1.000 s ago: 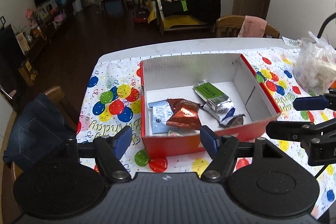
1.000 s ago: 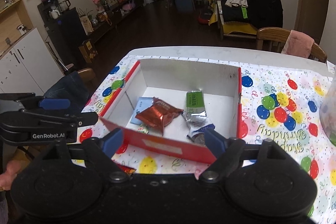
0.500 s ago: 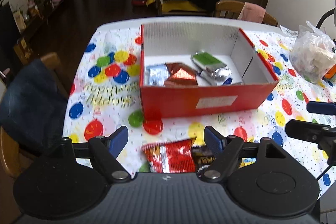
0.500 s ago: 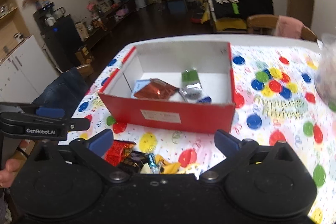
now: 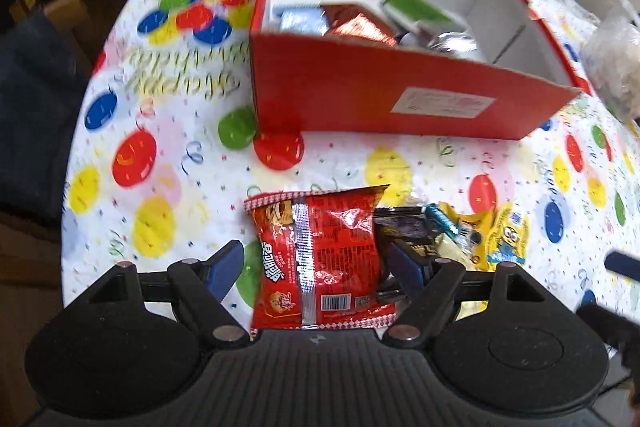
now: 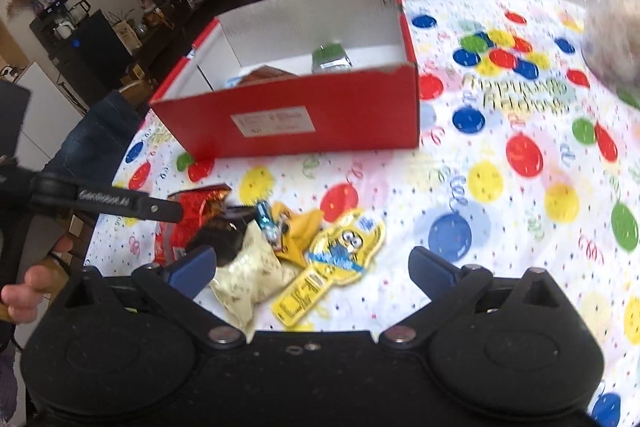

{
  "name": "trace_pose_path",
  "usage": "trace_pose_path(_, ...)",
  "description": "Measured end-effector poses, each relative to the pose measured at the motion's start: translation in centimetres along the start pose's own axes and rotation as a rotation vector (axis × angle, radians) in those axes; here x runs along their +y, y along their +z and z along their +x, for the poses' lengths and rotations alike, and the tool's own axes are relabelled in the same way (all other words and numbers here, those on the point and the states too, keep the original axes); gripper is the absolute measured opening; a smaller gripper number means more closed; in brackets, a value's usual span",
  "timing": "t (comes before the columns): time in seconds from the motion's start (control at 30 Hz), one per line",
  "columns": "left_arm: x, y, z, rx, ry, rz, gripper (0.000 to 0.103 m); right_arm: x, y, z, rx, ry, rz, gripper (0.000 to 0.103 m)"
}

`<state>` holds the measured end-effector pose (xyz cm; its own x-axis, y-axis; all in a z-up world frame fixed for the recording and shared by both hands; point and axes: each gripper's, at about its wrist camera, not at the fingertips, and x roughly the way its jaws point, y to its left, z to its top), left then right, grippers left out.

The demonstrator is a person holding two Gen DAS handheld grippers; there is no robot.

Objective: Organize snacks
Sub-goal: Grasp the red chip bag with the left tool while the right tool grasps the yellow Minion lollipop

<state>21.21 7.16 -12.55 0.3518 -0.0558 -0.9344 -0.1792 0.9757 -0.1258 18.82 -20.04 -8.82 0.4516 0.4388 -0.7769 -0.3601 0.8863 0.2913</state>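
The black arm of the left gripper carries white lettering, "GenRobot.AI". The balloon-patterned plastic tablecloth has "Happy Birthday" in gold script. Print on the white label of the red cardboard box is too blurred to read.

Bright even indoor light over the balloon-print plastic tablecloth, dim room behind, motion blur across both views, worst on the open red cardboard box, specular glare on the crinkled red foil snack packet, strong fisheye bending at frame edges, dark corners
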Motion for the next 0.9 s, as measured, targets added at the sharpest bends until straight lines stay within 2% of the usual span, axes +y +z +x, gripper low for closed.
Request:
trace_pose_path(0.27, -0.1, 0.9, 2.2, 0.039, 0.023, -0.038, 0.079, -1.1, -0.9, 1.1, 0.041, -0.037, 0.032, 0.103)
trace_pose_path(0.47, -0.8, 1.0, 3.1, 0.039, 0.044, -0.032, 0.079, -1.0, -1.3, 2.7, 0.065, -0.102, -0.035, 0.102)
trace_pose_path(0.67, -0.4, 1.2, 3.6, 0.041, 0.068, -0.053, 0.079, 0.2, -1.2, 5.4, 0.092, -0.157, -0.120, 0.094)
trace_pose_path(0.9, -0.1, 0.9, 4.1, 0.052, 0.090, -0.052, 0.079, 0.6, -0.9, 7.5, 0.098, -0.201, -0.130, 0.087)
